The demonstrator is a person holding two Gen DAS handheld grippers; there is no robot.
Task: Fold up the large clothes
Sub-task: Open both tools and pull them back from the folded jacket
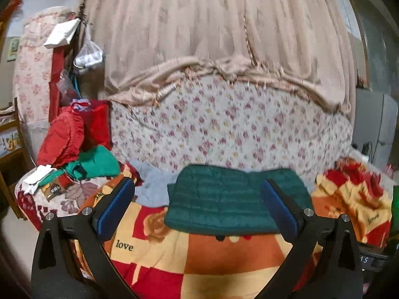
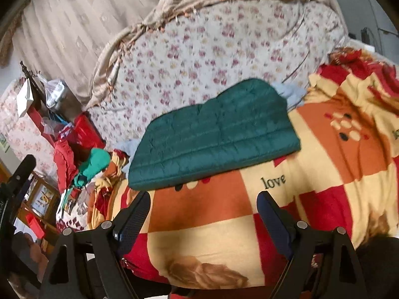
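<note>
A dark green quilted jacket [image 1: 224, 199] lies folded into a flat rectangle on the checked blanket [image 1: 224, 256]. It also shows in the right wrist view [image 2: 214, 134], lying on the blanket [image 2: 324, 174]. My left gripper [image 1: 198, 194] is open and empty, its fingers spread to either side of the jacket's near edge, above it. My right gripper [image 2: 203, 204] is open and empty, over the blanket just in front of the jacket. A light blue garment [image 1: 152, 186] lies partly under the jacket.
A floral quilt [image 1: 224, 124] and beige curtain [image 1: 212, 25] rise behind the bed. A pile of red and green clothes [image 1: 82, 149] sits at the left edge, also in the right wrist view [image 2: 82, 154]. Wooden furniture [image 1: 10, 149] stands left.
</note>
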